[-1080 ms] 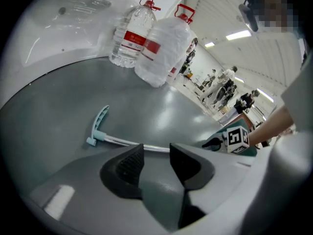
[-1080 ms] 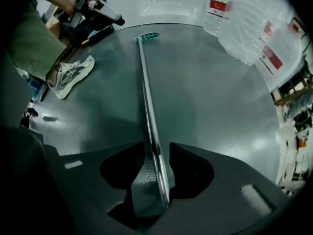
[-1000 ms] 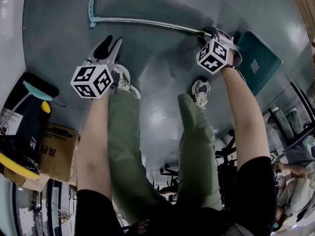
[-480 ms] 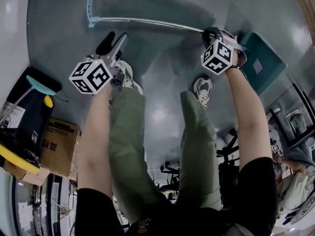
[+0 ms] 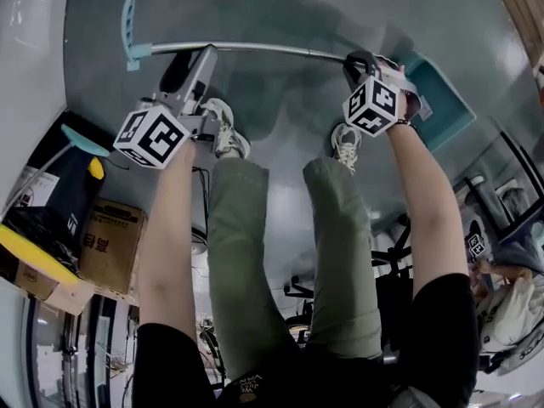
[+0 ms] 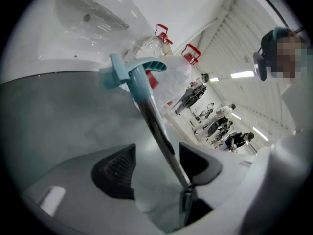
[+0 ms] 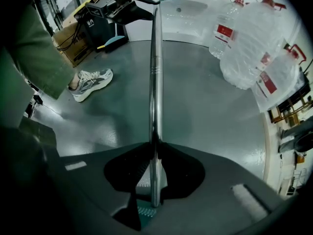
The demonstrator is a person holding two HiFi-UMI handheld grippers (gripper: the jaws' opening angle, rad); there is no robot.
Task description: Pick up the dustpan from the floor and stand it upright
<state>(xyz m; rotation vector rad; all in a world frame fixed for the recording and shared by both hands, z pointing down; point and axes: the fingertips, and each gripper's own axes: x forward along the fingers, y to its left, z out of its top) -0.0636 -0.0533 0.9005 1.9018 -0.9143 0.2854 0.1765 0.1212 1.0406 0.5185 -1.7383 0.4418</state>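
Observation:
The dustpan has a teal pan (image 5: 442,100), a long metal handle (image 5: 246,48) and a teal grip (image 5: 129,31) at the far left end. My right gripper (image 5: 361,58) is shut on the handle close to the pan; its pads pinch the pole (image 7: 155,72) in the right gripper view (image 7: 154,148). My left gripper (image 5: 194,58) reaches the handle further left. Its jaws are opening, and the pole (image 6: 151,121) runs between them near the right pad (image 6: 195,163) without being pressed. The grip (image 6: 132,72) shows ahead.
My two shoes (image 5: 225,134) (image 5: 344,147) stand on the grey-green floor below the handle. A cardboard box (image 5: 110,245) and a black, yellow and teal item (image 5: 72,194) sit at the left. Large water bottles (image 7: 249,43) stand by the white curb (image 7: 195,6).
Both grippers have risen and the handle has come up with them, its grip end swinging up and left. The left gripper moved forward to the pole with its jaws spreading.

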